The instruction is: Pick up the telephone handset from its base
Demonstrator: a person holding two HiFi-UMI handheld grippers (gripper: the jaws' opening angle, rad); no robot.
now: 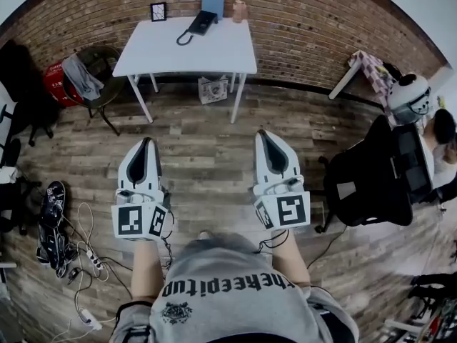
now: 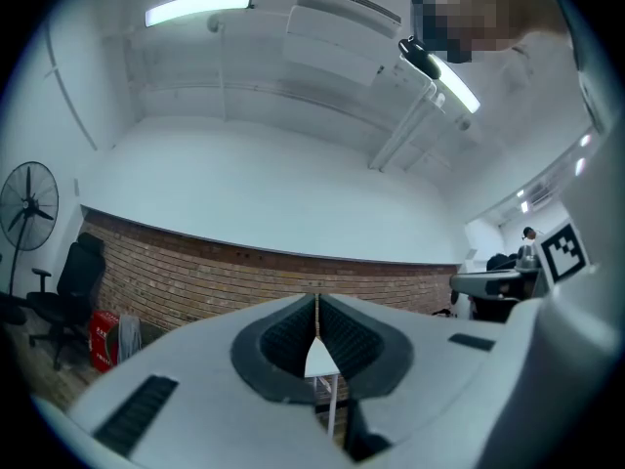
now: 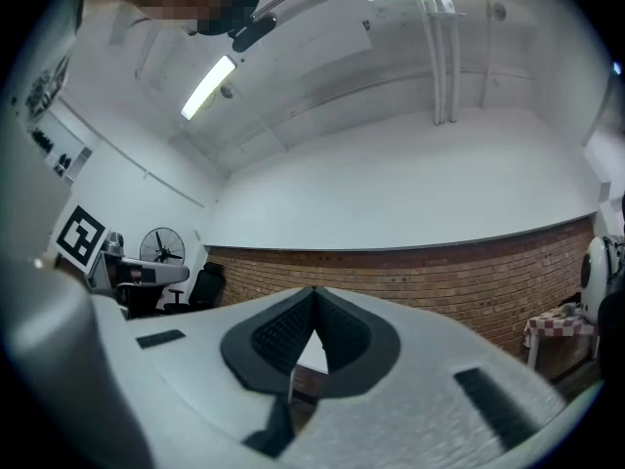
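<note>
- The left tongs (image 1: 148, 141) and the right tongs (image 1: 261, 133) are held out side by side over the plank floor (image 1: 207, 152). In the head view they sit at 8 and 4 o'clock, and both tips point toward 12 o'clock.
- In the left gripper view, the left tongs (image 2: 316, 297) are pressed together at the tips with nothing between the dark pads. A sliver of the white surface (image 2: 320, 362) shows in the gap behind the tips.
- In the right gripper view, the right tongs (image 3: 313, 289) are likewise pressed together and carry nothing.
- The black telephone (image 1: 203, 22) lies at 12 o'clock on the white surface (image 1: 214, 54), well apart from both tongs. Its cord (image 1: 184, 38) loops toward 7 o'clock from the set. At this range the handset cannot be told apart from the base.
- A small framed picture (image 1: 158, 11) stands at 9 o'clock from the telephone. A blue panel (image 1: 213, 3) and a pinkish object (image 1: 240, 10) stand between 1 and 3 o'clock from it, against the brick wall (image 1: 307, 27).
- A paper bag (image 1: 213, 89) sits on the floor under the surface.
- A chair draped with grey cloth (image 1: 86, 77) and a red item (image 1: 54, 83) stand at 10 o'clock in the head view. A black office chair (image 1: 371, 177) stands at 3 o'clock.
- Shoes (image 1: 51, 206) and tangled cables (image 1: 86, 256) lie at 8 o'clock.
- A standing fan (image 2: 29, 203) appears at 9 o'clock in the left gripper view.
</note>
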